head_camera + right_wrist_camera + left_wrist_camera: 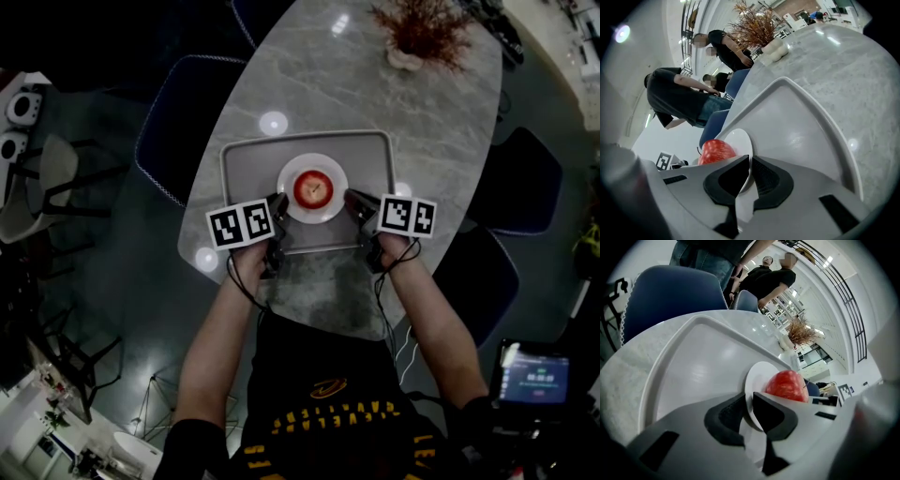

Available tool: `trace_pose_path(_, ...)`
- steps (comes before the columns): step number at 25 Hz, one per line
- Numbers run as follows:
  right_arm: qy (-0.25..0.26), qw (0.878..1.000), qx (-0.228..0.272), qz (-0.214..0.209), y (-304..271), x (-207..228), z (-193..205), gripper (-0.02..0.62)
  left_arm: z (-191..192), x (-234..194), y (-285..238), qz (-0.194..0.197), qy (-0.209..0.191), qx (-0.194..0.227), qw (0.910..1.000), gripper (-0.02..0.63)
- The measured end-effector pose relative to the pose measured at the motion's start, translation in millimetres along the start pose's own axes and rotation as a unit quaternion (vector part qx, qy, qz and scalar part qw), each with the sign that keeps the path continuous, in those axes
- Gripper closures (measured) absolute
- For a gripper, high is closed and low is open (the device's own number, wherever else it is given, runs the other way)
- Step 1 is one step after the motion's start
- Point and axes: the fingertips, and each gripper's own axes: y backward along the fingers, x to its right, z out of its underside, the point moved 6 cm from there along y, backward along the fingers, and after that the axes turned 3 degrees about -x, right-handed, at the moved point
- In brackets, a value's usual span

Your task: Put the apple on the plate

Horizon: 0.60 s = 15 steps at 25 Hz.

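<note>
apple (313, 190): red, resting in the middle of the white plate (313, 161), touching neither gripper.
plate: round, lying in the centre of the grey tray (246, 159), its rim clear of the tray's raised walls.
tray: rectangular with rounded corners, on the near half of the oval marble table (375, 84).
left gripper (278, 202): at the plate's left edge. in the left gripper view the rim runs between its jaws, which stand a little apart and do not pinch it.
right gripper (353, 199): at the plate's right edge, opposite the left one. in the right gripper view its jaws are clamped on the thin rim, one pad against each face.
dried plant (419, 33): reddish-brown sprigs in a pale vase at the far end of the table, well apart from the tray.
blue chair (183, 112): drawn up at the table's left side, near the tray's far left corner.
bystanders (679, 93): people in dark shirts standing beyond the table, seen in both gripper views.
</note>
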Motion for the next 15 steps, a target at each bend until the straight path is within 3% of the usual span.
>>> trace_pose_path(4,0.08,0.996,-0.005,0.036,-0.1,-6.5,-0.6,0.571,-0.4,3.3,-1.0,-0.022,-0.026,0.002,0.9994,0.561)
trace_pose_path(8,0.172,0.983,-0.007,0.067,0.0,-10.8,0.8,0.569,0.9,7.9,-1.5,-0.046,-0.071,0.01,0.9964,0.557)
trace_pose_path(15,0.249,0.964,-0.004,0.09,-0.6,-11.7,2.0,0.569,3.9,13.1,0.8,-0.089,-0.149,0.032,0.9842,0.545)
